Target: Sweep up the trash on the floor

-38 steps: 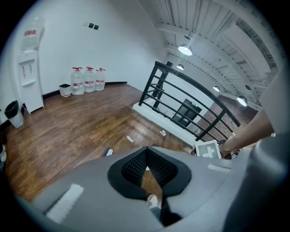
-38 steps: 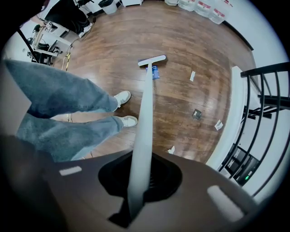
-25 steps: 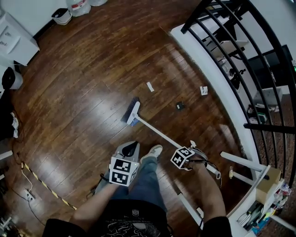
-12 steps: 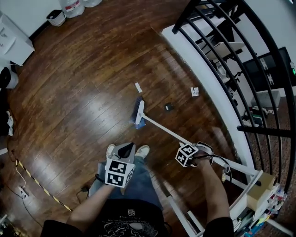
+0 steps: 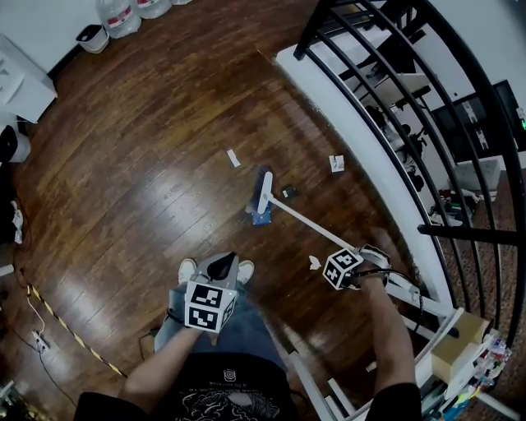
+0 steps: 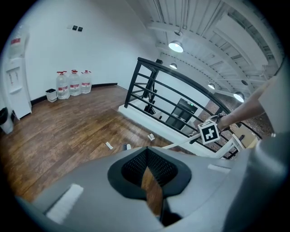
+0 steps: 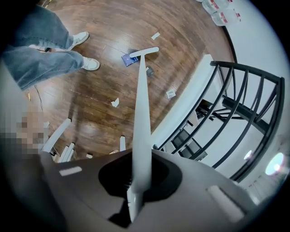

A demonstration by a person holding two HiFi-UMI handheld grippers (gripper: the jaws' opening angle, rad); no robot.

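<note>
My right gripper (image 5: 355,261) (image 7: 138,181) is shut on the white handle of a broom (image 5: 297,220). The broom head (image 5: 264,191) (image 7: 144,52) rests on the wooden floor, between a blue scrap (image 5: 260,219) (image 7: 127,59) and a small dark scrap (image 5: 288,192) (image 7: 149,70). White paper bits lie at the upper left (image 5: 233,158), by the white curb (image 5: 336,163) and close to my right hand (image 5: 313,262). My left gripper (image 5: 222,267) (image 6: 146,158) hovers over the person's shoes, jaws shut with nothing seen between them.
A black railing (image 5: 386,99) on a white curb (image 5: 329,99) bounds the floor on the right. White slats (image 5: 427,300) and a cardboard box (image 5: 456,337) lie at lower right. Water bottles (image 5: 115,12) and a white cabinet (image 5: 20,78) stand far left. A cable (image 5: 49,316) trails at lower left.
The broom head has swung rightward across the floor to sit beside the dark scrap. The person has stepped forward, so the floor has shifted in view. The left gripper stays over the feet.
</note>
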